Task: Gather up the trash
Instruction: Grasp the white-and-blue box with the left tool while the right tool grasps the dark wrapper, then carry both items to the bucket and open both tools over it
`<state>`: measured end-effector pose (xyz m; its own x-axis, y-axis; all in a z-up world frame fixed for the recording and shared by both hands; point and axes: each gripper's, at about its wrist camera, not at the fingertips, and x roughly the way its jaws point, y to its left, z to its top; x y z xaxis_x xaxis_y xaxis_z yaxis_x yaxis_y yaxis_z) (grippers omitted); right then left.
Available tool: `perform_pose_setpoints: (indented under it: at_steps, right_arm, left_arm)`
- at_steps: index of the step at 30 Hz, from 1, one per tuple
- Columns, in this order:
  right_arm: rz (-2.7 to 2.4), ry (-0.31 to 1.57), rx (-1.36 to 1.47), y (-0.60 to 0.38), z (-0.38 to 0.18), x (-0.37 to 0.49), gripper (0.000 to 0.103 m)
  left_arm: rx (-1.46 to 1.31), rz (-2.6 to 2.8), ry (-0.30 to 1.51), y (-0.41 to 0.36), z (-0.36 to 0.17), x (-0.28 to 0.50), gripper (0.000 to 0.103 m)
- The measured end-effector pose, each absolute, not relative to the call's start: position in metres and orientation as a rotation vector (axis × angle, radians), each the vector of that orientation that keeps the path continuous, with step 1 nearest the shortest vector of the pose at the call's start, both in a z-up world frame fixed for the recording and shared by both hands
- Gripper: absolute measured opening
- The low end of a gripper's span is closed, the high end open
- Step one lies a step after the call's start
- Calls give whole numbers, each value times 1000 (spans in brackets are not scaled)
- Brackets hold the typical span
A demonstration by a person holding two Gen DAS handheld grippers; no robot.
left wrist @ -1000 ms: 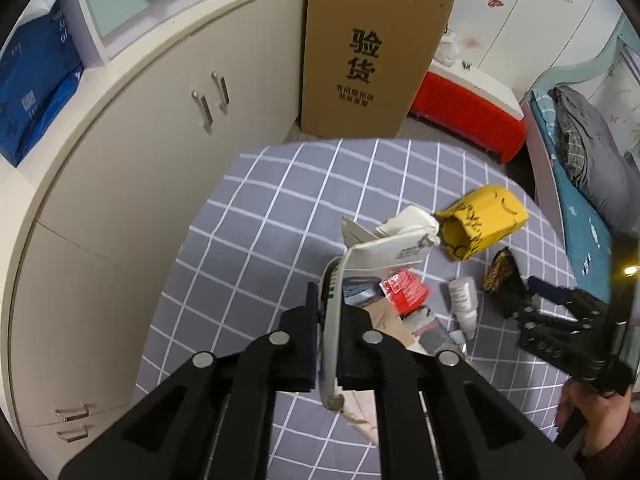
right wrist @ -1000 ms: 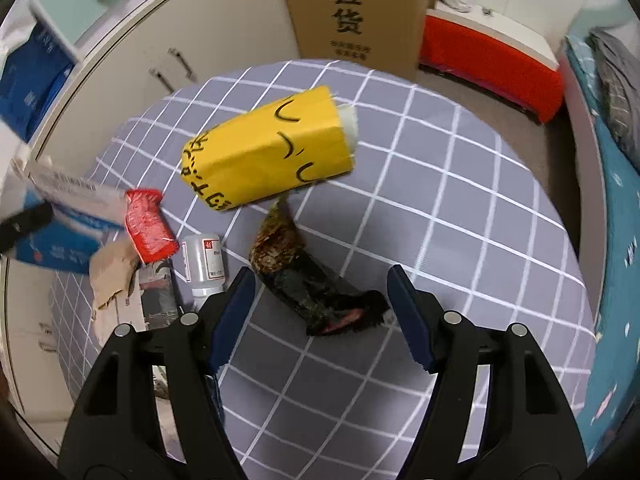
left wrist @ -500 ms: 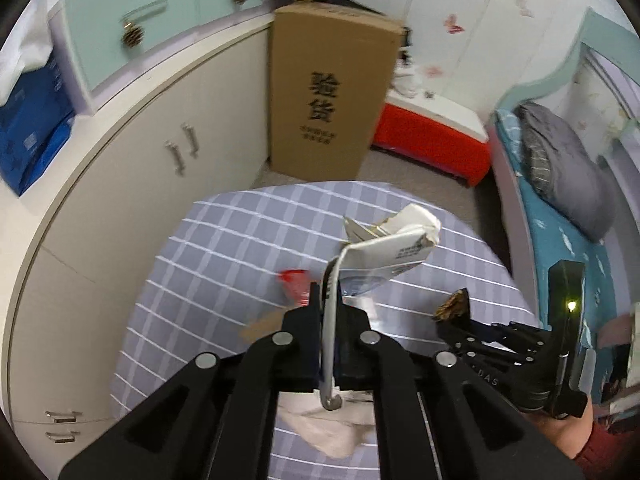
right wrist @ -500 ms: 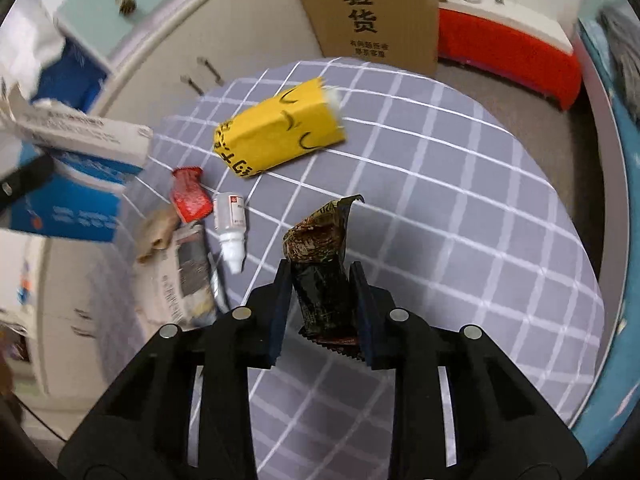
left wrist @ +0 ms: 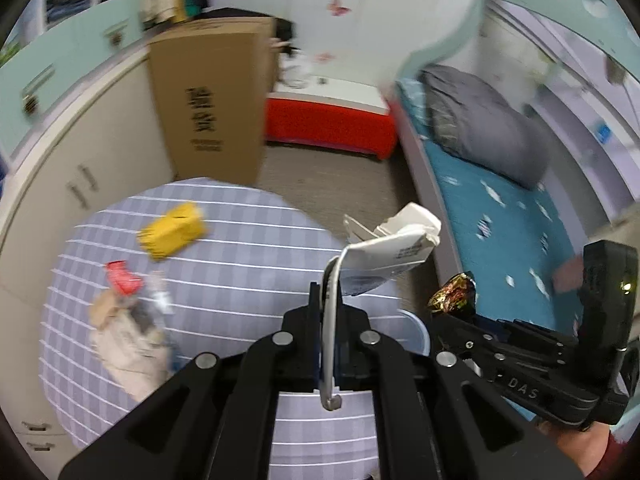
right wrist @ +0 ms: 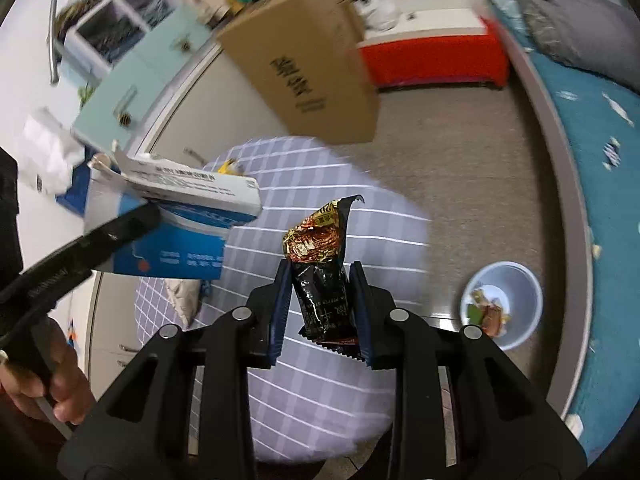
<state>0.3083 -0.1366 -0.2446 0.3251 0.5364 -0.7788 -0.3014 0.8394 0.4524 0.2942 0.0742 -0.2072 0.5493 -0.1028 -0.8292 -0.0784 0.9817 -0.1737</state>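
My left gripper (left wrist: 331, 312) is clamped on the flattened edge of a torn white-and-blue cardboard carton (left wrist: 390, 256), which juts forward and up past the far edge of the round counter with the grey checked cloth (left wrist: 224, 288). My right gripper (right wrist: 320, 300) is closed around a crumpled black foil snack wrapper with a red-and-gold torn top (right wrist: 322, 276), held upright over the near side of the counter. The pale blue plastic waste bin (right wrist: 516, 300) stands on the floor to the right, between the counter and the bed with the teal sheet (right wrist: 608, 168), already holding a few scraps. Both pieces are lifted clear, so I judge the step in hand to be the carry to the bin. The risk I see is the carton: it is held only by a thin flap, and a quick swing could let it pivot or slip free and land on the floor short of the bin. It is also wide against the bin's mouth, so it may catch on the rim and tip the light bin over. The wrapper is slick foil and could slide out if I loosen too early. A yellow crumpled paper bag (left wrist: 172, 232), a red packet (left wrist: 122, 280) and some blurred scraps remain on the counter.
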Motion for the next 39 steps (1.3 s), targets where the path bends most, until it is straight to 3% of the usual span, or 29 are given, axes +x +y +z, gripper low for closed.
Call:
perform_pose_setpoints:
  at_steps: [11,21,25,26,28,39]
  right_arm:
    - [390,1044,320,-282,-230,297,29]
    - [343,1003,340,-334,-227,309,30]
    - [322,994,342,-344,-230,317,34]
    - [312,988,347,-347,-231,319,48]
    - [291,981,356,-352,-232,323,56]
    - [276,949,378,-374,-225,326,56]
  left_arm:
    - [-109,-180,1016,-83,-204,312,4]
    - [-42,-215,1022,-140,-203,331,5]
    - [-28,-213,1031,-152,-205,338,5]
    - [-24,-212,1033,-155,-206,340,5]
    - [-17,-212,1039,-160,-207,345,5]
    - [23,-244,1053,-189,-211,362,5]
